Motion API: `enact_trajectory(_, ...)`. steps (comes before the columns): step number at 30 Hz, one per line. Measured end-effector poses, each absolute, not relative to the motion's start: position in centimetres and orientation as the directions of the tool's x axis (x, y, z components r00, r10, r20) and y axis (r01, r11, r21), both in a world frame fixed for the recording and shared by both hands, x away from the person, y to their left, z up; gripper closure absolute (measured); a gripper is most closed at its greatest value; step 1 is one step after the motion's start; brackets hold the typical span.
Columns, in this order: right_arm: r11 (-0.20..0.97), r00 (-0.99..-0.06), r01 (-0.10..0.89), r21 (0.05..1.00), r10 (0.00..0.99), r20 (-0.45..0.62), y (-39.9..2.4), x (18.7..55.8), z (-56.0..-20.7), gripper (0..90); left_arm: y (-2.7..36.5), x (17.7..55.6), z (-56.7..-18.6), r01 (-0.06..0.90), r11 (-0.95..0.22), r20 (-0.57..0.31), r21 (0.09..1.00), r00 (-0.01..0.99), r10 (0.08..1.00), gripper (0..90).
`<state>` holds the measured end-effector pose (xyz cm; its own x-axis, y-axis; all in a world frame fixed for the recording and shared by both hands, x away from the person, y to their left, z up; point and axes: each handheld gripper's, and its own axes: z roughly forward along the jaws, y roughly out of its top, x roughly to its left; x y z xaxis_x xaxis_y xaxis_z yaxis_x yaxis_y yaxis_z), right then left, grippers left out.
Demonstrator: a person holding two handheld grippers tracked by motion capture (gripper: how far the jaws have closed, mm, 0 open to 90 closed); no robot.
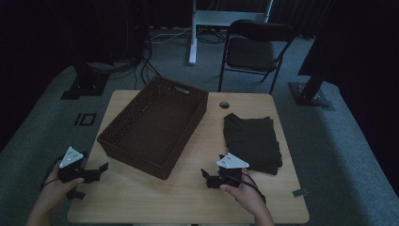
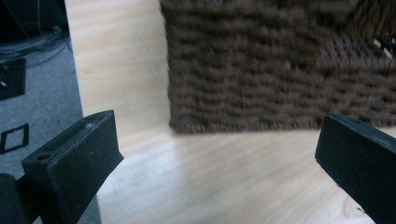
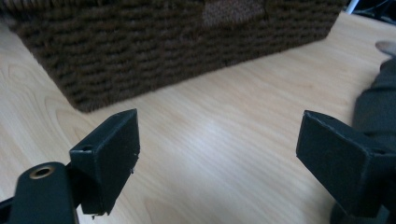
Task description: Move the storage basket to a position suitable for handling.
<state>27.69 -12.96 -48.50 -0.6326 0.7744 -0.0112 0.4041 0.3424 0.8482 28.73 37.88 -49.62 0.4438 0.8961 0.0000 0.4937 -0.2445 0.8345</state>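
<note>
While both hands rest low at the near edge of the desk (image 1: 188,197), nothing is being carried yet. Left hand-held gripper (image 1: 96,175) sits at the near left corner, jaws spread wide and empty; its own view looks between them at the woven side of the basket (image 2: 261,79). Right hand-held gripper (image 1: 205,175) sits near the front middle, jaws likewise apart with nothing between them, bare wood showing in the gap.

Basket (image 1: 155,125): dark brown wicker, rectangular, open top, set at an angle on the left-centre of the desk. It looks empty inside, though the light is dim. Probably placed there as the receptacle, within reach of either hand.

Folded cloth (image 1: 251,141): dark, lying flat on the right side of the desk, just beyond the right hand-held gripper and apart from the basket. Its edge shows in the right gripper view (image 3: 373,112). My guess is that it sits beside the working hand so it can be lifted across into the basket.

Count: two hand-held grippers, one basket, one cloth pile (layers inside it not countable), one desk, one folding chair (image 1: 254,52) behind it.
</note>
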Motion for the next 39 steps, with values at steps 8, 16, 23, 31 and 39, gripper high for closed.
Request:
enact_trajectory(8, 0.300, -0.620, 0.376, 0.876, 0.785, -0.003, -10.7, 28.4, -46.9, 13.2, 38.3, 29.9, -47.3, 0.427, -0.268, 0.035, 0.864, 0.480, 0.877, 0.0)
enact_trajectory(16, 0.283, -0.606, 0.365, 0.887, 0.795, -0.004, -9.0, 29.0, -45.6, 13.2, 39.3, 31.2, -45.2, 0.379, -0.229, 0.018, 0.897, 0.485, 0.875, 0.0)
enact_trajectory(23, 0.225, -0.587, 0.361, 0.905, 0.809, 0.033, -6.8, 29.2, -43.9, 13.2, 39.7, 32.7, -44.3, 0.370, -0.228, 0.026, 0.901, 0.479, 0.877, 0.0)
enact_trajectory(31, 0.152, -0.519, 0.381, 0.912, 0.852, 0.075, -4.1, 29.9, -43.4, 13.2, 39.3, 35.3, -44.0, 0.350, -0.210, 0.015, 0.913, 0.486, 0.874, 0.0)
enact_trajectory(39, 0.085, -0.446, 0.416, 0.905, 0.887, 0.122, -1.5, 30.8, -44.2, 14.2, 38.9, 37.8, -45.3, 0.376, -0.215, 0.009, 0.902, 0.481, 0.877, 0.0)
